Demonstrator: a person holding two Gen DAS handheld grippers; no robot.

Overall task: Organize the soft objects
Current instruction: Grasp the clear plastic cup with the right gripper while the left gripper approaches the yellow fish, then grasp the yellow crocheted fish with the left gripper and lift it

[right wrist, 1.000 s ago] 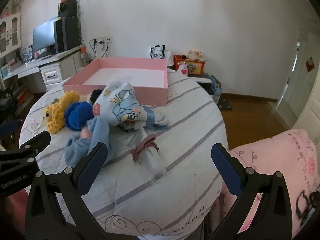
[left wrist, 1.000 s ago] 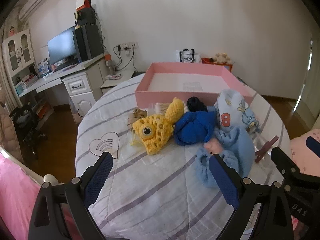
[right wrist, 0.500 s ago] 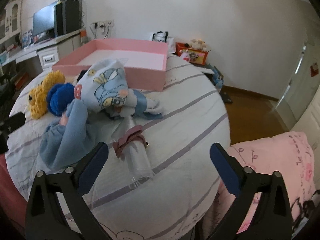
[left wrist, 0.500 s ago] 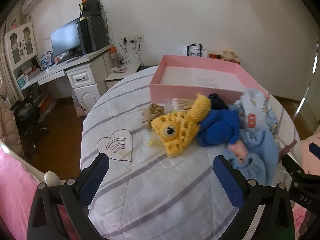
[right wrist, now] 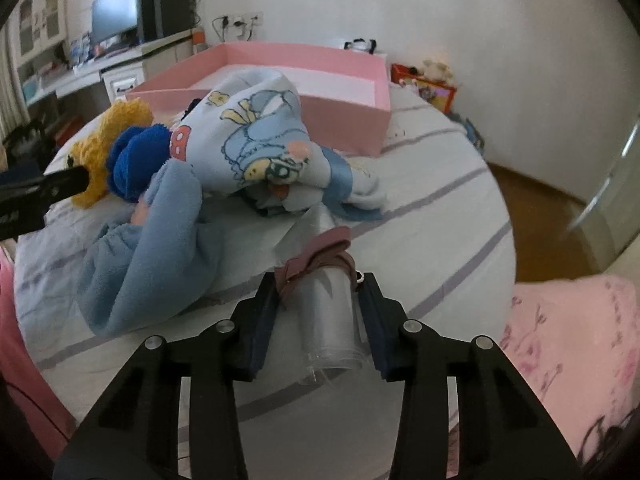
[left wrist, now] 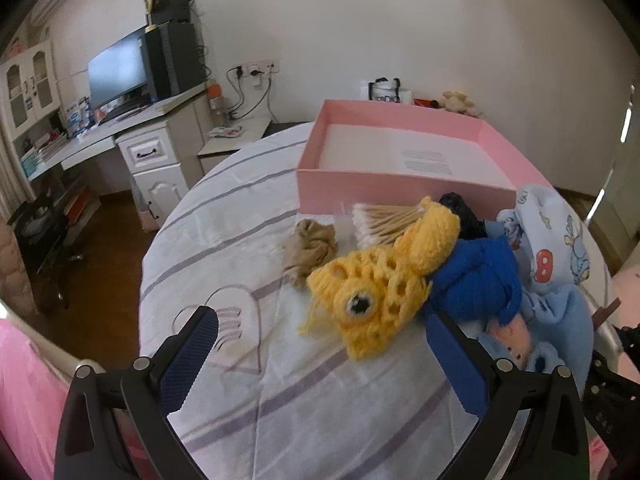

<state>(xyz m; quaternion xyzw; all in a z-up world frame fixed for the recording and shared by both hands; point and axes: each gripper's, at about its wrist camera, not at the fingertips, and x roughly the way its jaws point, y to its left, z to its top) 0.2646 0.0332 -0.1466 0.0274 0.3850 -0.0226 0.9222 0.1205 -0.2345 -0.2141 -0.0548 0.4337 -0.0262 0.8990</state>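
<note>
A: R gripper (right wrist: pixel 318 312), what's it doing?
B: Fingers clenched on a clear tube (right wrist: pixel 330 320) lying on the bed (right wrist: pixel 420 216). A mauve strap (right wrist: pixel 316 258) wraps the tube just ahead of the pads.

A: L gripper (left wrist: pixel 320 344)?
B: Released, fingers wide apart, nothing between them. It hangs over the striped sheet, w/ the yellow knit (left wrist: pixel 380 292) just beyond the gap.

A: Where's the soft stuff?
B: All in one heap mid-bed. Nearest the R gripper is a light blue fleece (right wrist: pixel 160 264), just left of the tube. Behind it a blue knit (right wrist: pixel 136 164) touches the yellow knit on its left, and a cartoon-print cloth (right wrist: pixel 260 136) is draped over the heap's far side.

A: Anything else in the L view?
B: Tan cloth (left wrist: pixel 310 246) crumpled left of the yellow knit. Behind that, a bundle of cotton swabs (left wrist: pixel 380 220), then smth black (left wrist: pixel 460 212), can't tell what.

A: And the box?
B: Pink box (left wrist: pixel 400 188) sits past the heap, open top, white floor bare apart from a printed label. Swabs and black item lie right against its near wall.

A: Further back?
B: Desk w/ monitor (left wrist: pixel 118 78) at the left wall.
</note>
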